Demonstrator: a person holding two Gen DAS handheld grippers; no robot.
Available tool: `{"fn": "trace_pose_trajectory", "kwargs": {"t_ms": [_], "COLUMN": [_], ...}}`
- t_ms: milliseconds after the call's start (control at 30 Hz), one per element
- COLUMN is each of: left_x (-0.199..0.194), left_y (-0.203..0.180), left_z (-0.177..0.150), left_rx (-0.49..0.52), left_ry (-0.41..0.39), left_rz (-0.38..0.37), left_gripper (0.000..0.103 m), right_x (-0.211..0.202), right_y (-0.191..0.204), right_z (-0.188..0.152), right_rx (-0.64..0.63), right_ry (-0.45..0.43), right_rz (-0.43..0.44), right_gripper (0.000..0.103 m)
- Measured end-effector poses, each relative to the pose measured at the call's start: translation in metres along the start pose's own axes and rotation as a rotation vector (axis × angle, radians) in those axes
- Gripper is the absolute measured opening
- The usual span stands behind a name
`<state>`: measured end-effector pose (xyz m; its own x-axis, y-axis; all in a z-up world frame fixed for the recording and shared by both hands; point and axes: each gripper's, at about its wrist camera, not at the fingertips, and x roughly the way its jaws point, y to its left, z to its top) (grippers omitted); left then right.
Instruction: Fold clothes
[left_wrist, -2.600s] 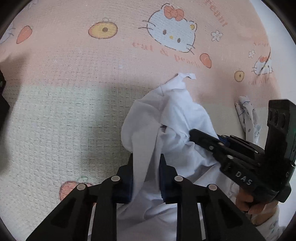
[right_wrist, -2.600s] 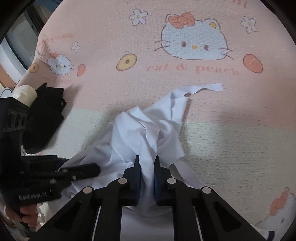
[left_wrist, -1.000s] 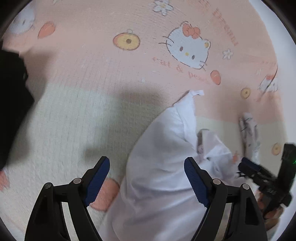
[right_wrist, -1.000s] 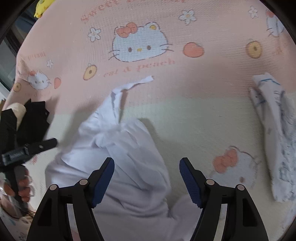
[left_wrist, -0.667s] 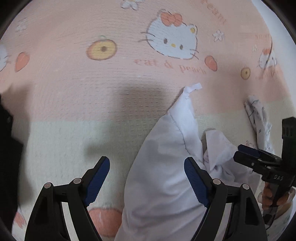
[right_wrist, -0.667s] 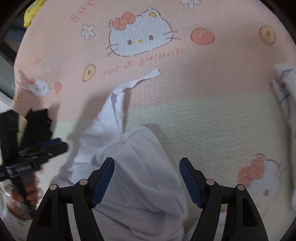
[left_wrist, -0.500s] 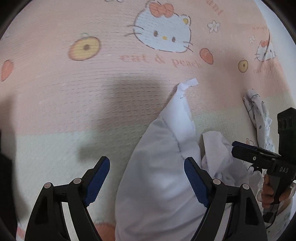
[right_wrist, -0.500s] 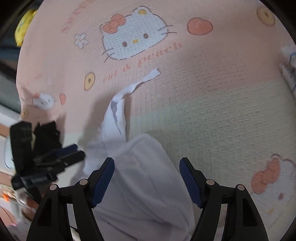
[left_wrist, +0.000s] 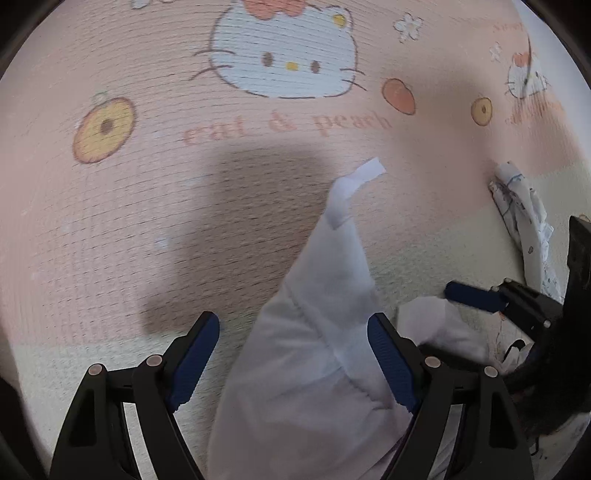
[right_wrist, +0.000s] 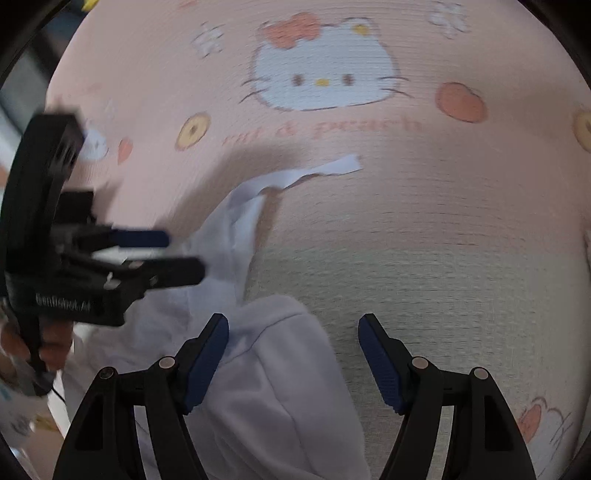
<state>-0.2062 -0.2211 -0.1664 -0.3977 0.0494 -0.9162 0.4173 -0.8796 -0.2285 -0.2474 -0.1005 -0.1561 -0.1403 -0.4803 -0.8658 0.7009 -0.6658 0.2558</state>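
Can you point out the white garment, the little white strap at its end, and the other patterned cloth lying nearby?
white garment (left_wrist: 317, 354): left wrist view, on its bunched middle.
white strap (right_wrist: 332, 167): right wrist view, on its flat free end.
patterned cloth (left_wrist: 524, 214): left wrist view, on its upper fold.

a pink and cream cartoon-cat mat (left_wrist: 110, 221) lies spread underneath.

White garment (left_wrist: 314, 354) lies crumpled on the cartoon-print mat (left_wrist: 147, 206).
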Motion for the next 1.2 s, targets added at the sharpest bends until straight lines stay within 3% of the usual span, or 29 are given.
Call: {"fn": "trace_pose_trajectory", "kwargs": {"t_ms": [100,133,233,300,333,400,467,567,733,1000,1200], "left_x": [0.004,0.004,0.01,0.011,0.011,0.012,0.01,0.005,-0.016,-0.064,-0.075], "left_y": [-0.009,-0.014,-0.026,-0.033,-0.036,-0.042,-0.042,-0.036,-0.022,0.022,0.047], "left_z": [0.001,0.0,0.0,0.0,0.0,0.0,0.002,0.005,0.009,0.011,0.015], "left_rx": [0.052,0.081,0.143,0.178,0.192,0.221,0.204,0.145,0.071,-0.088,-0.14], "left_ry": [-0.016,-0.025,-0.033,-0.045,-0.051,-0.063,-0.069,-0.065,-0.084,-0.159,-0.207], "left_rz": [0.023,0.031,0.076,0.092,0.099,0.112,0.112,0.129,0.183,0.218,0.268], "left_gripper": [0.081,0.075,0.067,0.053,0.043,0.034,0.017,0.013,0.011,0.011,0.011], "right_x": [0.005,0.005,0.005,0.006,0.005,0.004,0.001,-0.008,-0.026,-0.065,-0.069], "right_y": [0.01,0.014,0.022,0.025,0.028,0.033,0.039,0.038,0.014,-0.043,-0.077], "right_z": [-0.005,-0.007,-0.01,-0.01,-0.01,-0.01,-0.012,-0.014,-0.006,0.004,0.005], "right_rx": [-0.055,-0.077,-0.13,-0.144,-0.153,-0.171,-0.214,-0.222,-0.168,0.007,0.123], "right_ry": [0.003,0.003,0.002,0.015,0.016,0.019,0.015,0.001,-0.046,-0.123,-0.108], "right_rz": [-0.051,-0.064,-0.1,-0.107,-0.115,-0.131,-0.177,-0.231,-0.33,-0.405,-0.47], "right_gripper": [0.072,0.072,0.052,0.029,0.024,0.015,0.012,0.012,0.011,0.011,0.011]}}
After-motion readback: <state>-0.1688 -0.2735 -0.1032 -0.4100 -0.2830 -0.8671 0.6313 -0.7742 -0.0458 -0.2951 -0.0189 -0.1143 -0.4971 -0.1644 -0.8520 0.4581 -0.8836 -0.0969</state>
